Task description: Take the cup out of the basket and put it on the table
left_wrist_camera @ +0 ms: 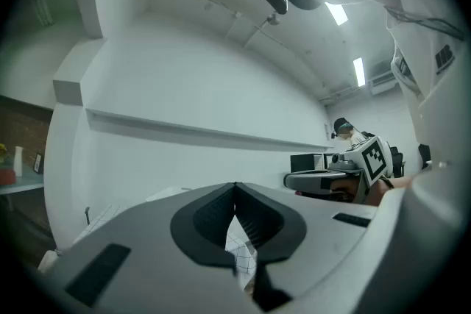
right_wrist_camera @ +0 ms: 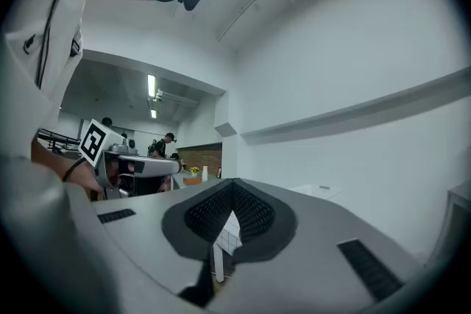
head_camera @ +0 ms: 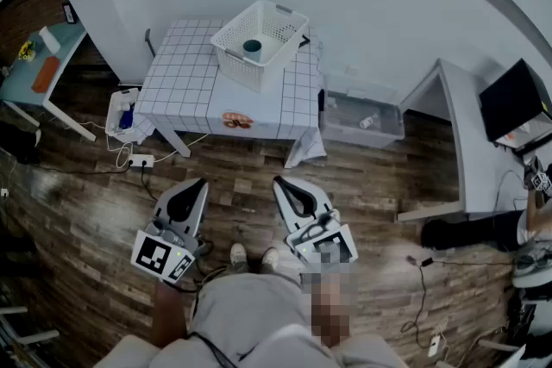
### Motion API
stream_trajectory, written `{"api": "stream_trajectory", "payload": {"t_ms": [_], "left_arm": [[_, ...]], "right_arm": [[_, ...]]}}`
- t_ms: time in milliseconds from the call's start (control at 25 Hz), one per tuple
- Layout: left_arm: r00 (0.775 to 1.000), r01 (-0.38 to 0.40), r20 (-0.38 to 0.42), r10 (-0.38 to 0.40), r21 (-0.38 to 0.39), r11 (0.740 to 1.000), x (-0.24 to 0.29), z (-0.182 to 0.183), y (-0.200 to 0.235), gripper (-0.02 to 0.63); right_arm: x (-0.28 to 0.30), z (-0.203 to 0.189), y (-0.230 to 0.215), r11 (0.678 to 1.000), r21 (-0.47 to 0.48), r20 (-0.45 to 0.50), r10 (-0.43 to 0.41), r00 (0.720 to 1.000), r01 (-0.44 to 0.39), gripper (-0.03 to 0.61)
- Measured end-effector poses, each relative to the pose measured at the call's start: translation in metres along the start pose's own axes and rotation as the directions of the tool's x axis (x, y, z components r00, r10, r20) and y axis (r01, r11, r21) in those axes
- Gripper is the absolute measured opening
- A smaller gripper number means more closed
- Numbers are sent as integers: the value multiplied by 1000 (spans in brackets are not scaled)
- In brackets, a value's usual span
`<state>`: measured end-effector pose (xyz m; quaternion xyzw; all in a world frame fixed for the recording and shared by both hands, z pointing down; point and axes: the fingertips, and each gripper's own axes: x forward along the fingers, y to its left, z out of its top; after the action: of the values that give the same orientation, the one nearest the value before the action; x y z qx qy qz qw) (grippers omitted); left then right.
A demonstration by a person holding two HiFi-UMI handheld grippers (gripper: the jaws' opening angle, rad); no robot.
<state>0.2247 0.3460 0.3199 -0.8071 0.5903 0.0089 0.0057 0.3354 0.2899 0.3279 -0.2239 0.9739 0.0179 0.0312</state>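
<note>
A teal cup (head_camera: 252,47) stands inside a white slotted basket (head_camera: 235,67) on a table with a checked cloth (head_camera: 181,82), far ahead of me in the head view. My left gripper (head_camera: 200,182) and right gripper (head_camera: 280,181) are held low and level near my legs, side by side over the wooden floor, well short of the table. The jaws of each meet at the tips with nothing between them, as the left gripper view (left_wrist_camera: 235,186) and right gripper view (right_wrist_camera: 234,182) show. Only a sliver of checked cloth (left_wrist_camera: 240,250) shows through the left jaws.
A clear storage box (head_camera: 362,118) sits on the floor right of the table, and a white bin (head_camera: 123,112) with a power strip (head_camera: 140,160) and cables sits to its left. A white desk (head_camera: 457,134) with a monitor (head_camera: 513,99) stands at right, a teal side table (head_camera: 43,65) at left.
</note>
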Motion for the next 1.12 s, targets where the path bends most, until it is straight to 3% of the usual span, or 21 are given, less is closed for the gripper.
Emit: {"api": "stream_trajectory", "payload": {"t_ms": [520, 1120], "left_arm": [[1000, -17, -1, 17, 8, 1000, 3, -1, -6, 6], [998, -60, -17, 61, 20, 998, 20, -1, -24, 6]], "right_arm": [[-9, 0, -9, 999, 36, 19, -10, 1000, 9, 11], [-18, 2, -28, 998, 35, 25, 44, 999, -45, 11]]}}
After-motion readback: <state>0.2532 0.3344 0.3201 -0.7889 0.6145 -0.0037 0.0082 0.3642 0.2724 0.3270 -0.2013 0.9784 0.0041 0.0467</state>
